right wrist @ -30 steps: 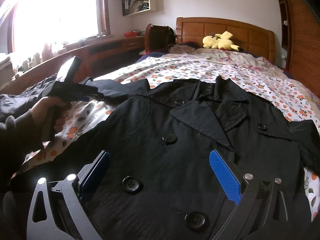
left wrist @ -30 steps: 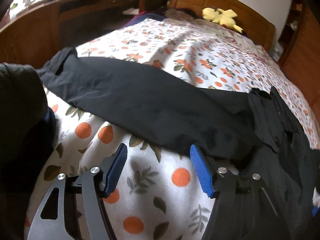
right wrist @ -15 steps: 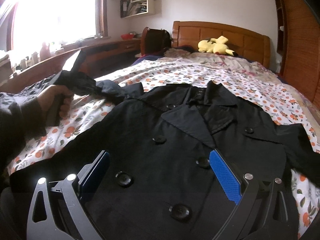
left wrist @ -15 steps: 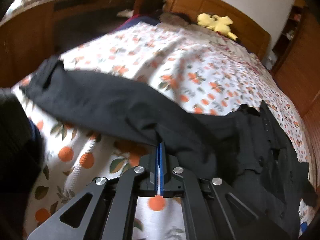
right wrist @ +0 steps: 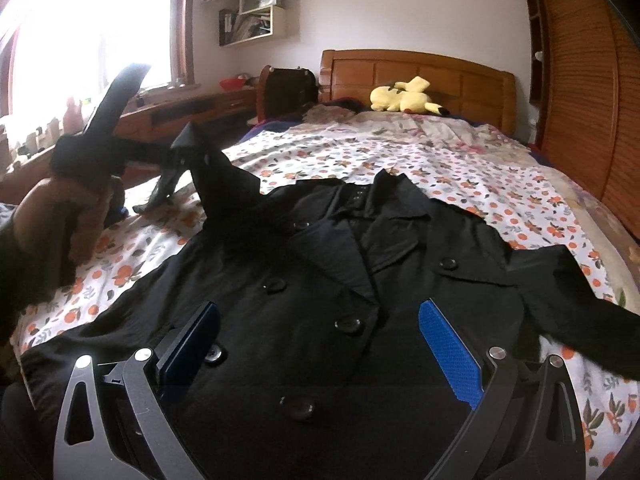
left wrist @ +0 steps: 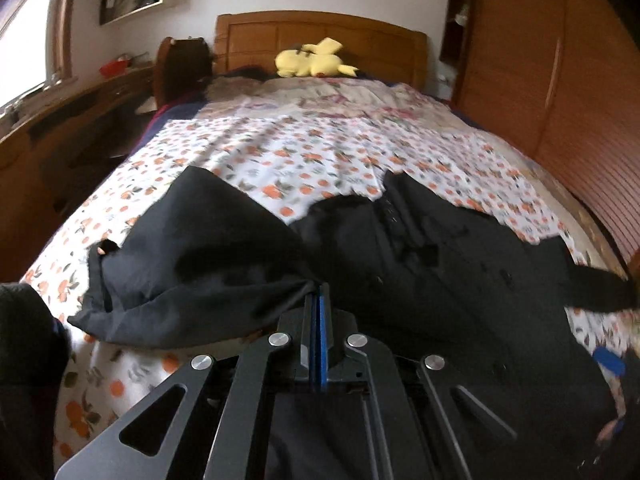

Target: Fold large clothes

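Observation:
A black double-breasted coat (right wrist: 320, 280) lies front up on the flower-print bed. My left gripper (left wrist: 318, 296) is shut on the edge of one sleeve (left wrist: 192, 256), which hangs bunched and lifted off the sheet. In the right wrist view that sleeve (right wrist: 216, 176) rises in a peak at the left, beside the hand (right wrist: 64, 208) that holds the left gripper. My right gripper (right wrist: 320, 344) hovers open over the coat's lower front, with nothing pinched between its blue pads. The other sleeve (right wrist: 568, 300) lies spread out to the right.
The orange-flower bedspread (right wrist: 440, 168) reaches back to a wooden headboard (right wrist: 416, 72), where a yellow plush toy (right wrist: 404, 98) lies. A wooden desk (right wrist: 180, 108) runs along the left under the window. A wooden wardrobe (right wrist: 576, 80) stands at the right.
My left gripper went from open to shut on the sleeve edge, then rose and swung toward the coat's body, lifting the sleeve. The right gripper drew back a little and stayed open.

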The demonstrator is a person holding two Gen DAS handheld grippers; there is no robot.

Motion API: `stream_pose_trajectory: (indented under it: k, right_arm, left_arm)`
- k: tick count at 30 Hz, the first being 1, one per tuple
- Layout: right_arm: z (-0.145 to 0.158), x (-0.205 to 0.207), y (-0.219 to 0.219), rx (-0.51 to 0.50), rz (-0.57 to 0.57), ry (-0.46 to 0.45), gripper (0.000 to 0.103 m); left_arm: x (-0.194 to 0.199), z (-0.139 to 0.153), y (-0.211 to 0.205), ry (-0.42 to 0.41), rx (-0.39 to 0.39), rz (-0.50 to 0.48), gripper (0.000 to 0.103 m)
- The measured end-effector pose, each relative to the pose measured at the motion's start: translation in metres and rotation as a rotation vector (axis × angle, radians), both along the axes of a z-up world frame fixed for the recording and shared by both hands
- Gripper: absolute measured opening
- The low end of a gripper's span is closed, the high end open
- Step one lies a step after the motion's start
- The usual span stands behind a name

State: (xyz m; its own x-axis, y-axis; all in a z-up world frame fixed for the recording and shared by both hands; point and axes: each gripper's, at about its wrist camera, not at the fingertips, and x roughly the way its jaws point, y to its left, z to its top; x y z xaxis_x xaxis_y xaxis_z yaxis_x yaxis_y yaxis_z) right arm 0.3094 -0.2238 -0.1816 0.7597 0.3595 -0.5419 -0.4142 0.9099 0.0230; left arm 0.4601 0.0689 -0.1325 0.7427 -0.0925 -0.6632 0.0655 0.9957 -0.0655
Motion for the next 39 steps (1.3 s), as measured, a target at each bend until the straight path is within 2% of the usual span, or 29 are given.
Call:
stream_pose_trajectory:
  k: [4,6,8,9,11,14,16,18,20,22,29,34,39]
  right_arm:
    - [-0.001,0.001,-0.003,-0.007,-0.004,0.002,0.096]
    - [-0.002,0.001,-0.002,-0.008,-0.002,0.005,0.096]
    - [-0.003,0.002,-0.001,-0.012,0.001,0.007,0.096]
    - [-0.003,0.002,-0.001,-0.012,0.003,0.007,0.096]
    - [-0.004,0.002,0.001,-0.013,0.009,0.008,0.096]
    - [-0.004,0.001,0.008,-0.014,0.02,0.009,0.096]
    - [-0.005,0.0,0.014,-0.019,0.031,0.01,0.096]
    - [-0.007,0.0,0.019,-0.023,0.039,0.012,0.096]
    - [-0.008,-0.001,0.024,-0.025,0.048,0.014,0.096]
    - [-0.008,-0.002,0.029,-0.028,0.058,0.014,0.096]
    - [-0.011,0.0,0.04,-0.037,0.074,0.02,0.096]
    - [-0.016,0.003,0.045,-0.045,0.079,0.03,0.096]
    - [-0.018,0.004,0.045,-0.051,0.078,0.035,0.096]
  left_arm:
    - [-0.022,-0.021,-0.012,0.021,0.063,-0.02,0.006]
    - [-0.034,-0.031,-0.01,0.043,0.053,-0.028,0.006]
    - [-0.047,-0.036,-0.003,0.049,0.042,-0.029,0.013]
    - [-0.051,-0.036,0.001,0.047,0.04,-0.026,0.024]
    - [-0.063,-0.037,0.012,0.037,0.035,-0.013,0.037]
    - [-0.079,-0.037,0.032,0.026,0.022,0.02,0.041]
    - [-0.082,-0.037,0.044,0.021,0.025,0.04,0.051]
    - [-0.082,-0.04,0.059,0.023,0.043,0.071,0.057]
    - [-0.077,-0.045,0.077,0.032,0.038,0.107,0.057]
    - [-0.072,-0.048,0.094,0.038,0.03,0.139,0.062]
    - [-0.033,-0.072,0.155,0.095,0.009,0.267,0.062]
    - [-0.005,-0.09,0.18,0.147,-0.001,0.323,0.062]
    - [0.017,-0.107,0.194,0.191,-0.045,0.353,0.062]
